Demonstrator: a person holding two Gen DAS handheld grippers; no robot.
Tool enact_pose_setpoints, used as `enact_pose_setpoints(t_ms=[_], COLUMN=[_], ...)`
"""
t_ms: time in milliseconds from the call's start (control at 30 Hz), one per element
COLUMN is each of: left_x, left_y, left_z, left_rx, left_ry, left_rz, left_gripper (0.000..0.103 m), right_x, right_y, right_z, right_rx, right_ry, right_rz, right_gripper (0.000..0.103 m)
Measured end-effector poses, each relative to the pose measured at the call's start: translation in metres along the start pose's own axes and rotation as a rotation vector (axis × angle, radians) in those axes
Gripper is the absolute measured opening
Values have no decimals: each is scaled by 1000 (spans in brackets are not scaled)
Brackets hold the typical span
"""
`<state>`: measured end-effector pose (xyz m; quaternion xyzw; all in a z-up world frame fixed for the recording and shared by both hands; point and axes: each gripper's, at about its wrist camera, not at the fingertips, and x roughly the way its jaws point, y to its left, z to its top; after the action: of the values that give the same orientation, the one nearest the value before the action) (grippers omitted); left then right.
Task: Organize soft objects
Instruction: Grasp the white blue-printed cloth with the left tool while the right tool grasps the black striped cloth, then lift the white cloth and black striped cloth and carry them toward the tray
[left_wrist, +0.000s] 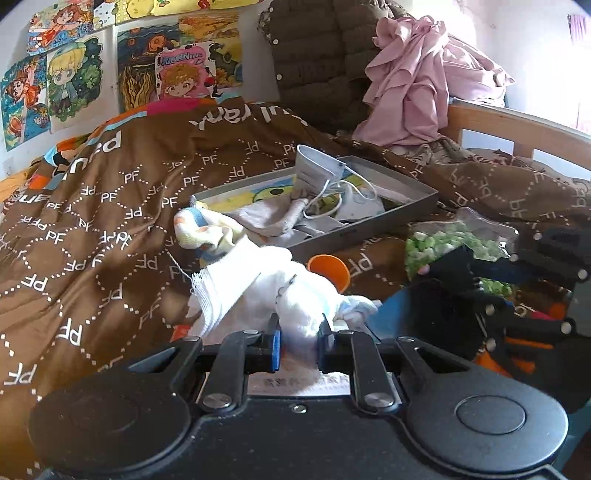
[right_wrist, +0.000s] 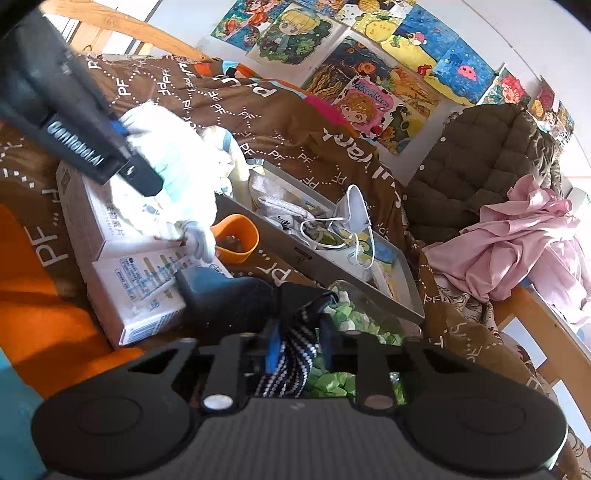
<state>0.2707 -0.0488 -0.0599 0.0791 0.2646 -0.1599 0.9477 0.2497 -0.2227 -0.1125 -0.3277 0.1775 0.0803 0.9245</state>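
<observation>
Bed, brown "PF" quilt (left_wrist: 110, 192). Left gripper (left_wrist: 297, 332): closed on a bundle of white cloth (left_wrist: 266, 284), held above a white carton (right_wrist: 136, 291). Orange cup (left_wrist: 328, 267) just behind the cloth. Grey tray (left_wrist: 369, 225) at centre holds grey socks (left_wrist: 273, 218) and a face mask (left_wrist: 319, 166). Right gripper (right_wrist: 295, 345): closed on a dark striped sock (right_wrist: 291, 365), over a bag of green pieces (left_wrist: 443, 243).
</observation>
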Motion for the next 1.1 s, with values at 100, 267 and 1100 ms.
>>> enact_pose_setpoints(t_ms=[100,267,1100], left_x=[-4,-15,-92], left_y=[-4,-14,-33], left_z=[-3,-5,24], left_rx=[-1,1,103], left_ry=[4,12,87], left_rz=[-17,-51,-284], left_gripper=[18,18,17], right_x=[0,-3,-48], right_y=[-5,-15,-68], right_z=[1,1,13], right_rx=[21,75,266], right_ry=[4,17,-129], right_rz=[0,7,-85], right_gripper=[7,4,4])
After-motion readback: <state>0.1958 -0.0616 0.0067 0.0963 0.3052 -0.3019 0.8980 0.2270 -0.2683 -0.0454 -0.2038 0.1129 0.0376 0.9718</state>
